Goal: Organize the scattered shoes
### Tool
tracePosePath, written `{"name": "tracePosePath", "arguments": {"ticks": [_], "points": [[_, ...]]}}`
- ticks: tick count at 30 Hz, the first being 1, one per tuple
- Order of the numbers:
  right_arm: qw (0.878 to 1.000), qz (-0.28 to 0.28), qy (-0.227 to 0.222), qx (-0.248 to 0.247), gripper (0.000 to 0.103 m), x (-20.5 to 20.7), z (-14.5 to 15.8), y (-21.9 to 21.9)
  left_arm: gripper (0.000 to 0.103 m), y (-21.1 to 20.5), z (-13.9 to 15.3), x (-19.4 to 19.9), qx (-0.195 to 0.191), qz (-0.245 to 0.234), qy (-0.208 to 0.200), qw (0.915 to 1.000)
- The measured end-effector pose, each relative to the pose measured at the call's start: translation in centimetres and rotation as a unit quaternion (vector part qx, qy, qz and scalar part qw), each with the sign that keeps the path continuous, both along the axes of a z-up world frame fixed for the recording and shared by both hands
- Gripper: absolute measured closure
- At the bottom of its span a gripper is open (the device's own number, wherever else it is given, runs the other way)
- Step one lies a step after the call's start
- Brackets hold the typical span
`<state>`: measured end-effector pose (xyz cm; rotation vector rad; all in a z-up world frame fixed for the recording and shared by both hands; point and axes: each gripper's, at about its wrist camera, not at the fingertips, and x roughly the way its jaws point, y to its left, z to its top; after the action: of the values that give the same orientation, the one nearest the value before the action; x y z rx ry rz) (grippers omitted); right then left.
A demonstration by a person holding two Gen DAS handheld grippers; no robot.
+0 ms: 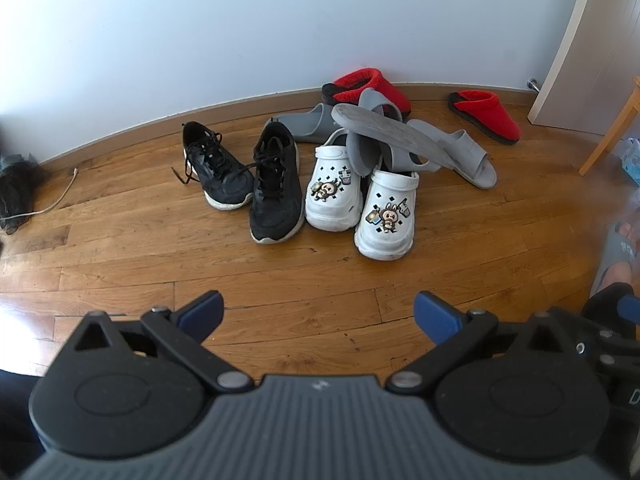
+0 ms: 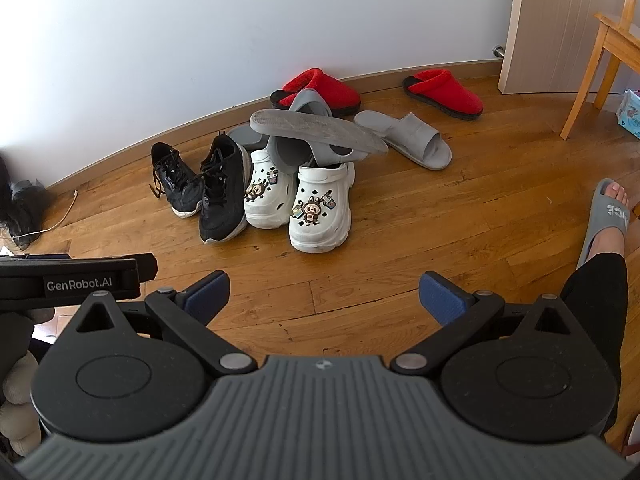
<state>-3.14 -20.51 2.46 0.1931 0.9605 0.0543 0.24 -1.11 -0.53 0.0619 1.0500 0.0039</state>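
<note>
With the left claw (image 1: 318, 316) and right claw (image 2: 324, 294) both spread apart and empty above the floor (image 1: 120, 248), the upturned grey slide (image 1: 388, 130) balanced across the white clogs (image 1: 360, 200) by the wall could topple if a clog is pulled first.

A pale wall (image 2: 200, 40) meets the wooden plank floor (image 2: 460, 216) at a wood baseboard (image 1: 140, 130). A wooden chair (image 2: 600, 52) stands right of the wall.

Black gripper (image 2: 324, 300), blue pads (image 2: 442, 300)
</note>
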Motion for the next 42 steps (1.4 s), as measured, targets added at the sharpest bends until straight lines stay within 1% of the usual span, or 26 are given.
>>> {"name": "tracePosePath", "arguments": {"ticks": [15, 17, 42], "points": [[1.0, 0.003, 0.003, 0.0, 0.001, -0.11, 0.01, 0.35, 0.001, -0.27, -0.27, 0.45, 0.002, -0.003, -0.005, 1.0], [1.0, 0.003, 0.004, 0.0, 0.001, -0.13, -0.02, 0.37, 0.001, -0.04, 0.04, -0.05, 0.001, -0.002, -0.005, 1.0], [1.0, 0.005, 0.013, 0.003, 0.001, 0.1, -0.53, 0.42, 0.001, -0.18, 0.08, -0.38, 0.001, -0.003, -0.003, 1.0]]}}
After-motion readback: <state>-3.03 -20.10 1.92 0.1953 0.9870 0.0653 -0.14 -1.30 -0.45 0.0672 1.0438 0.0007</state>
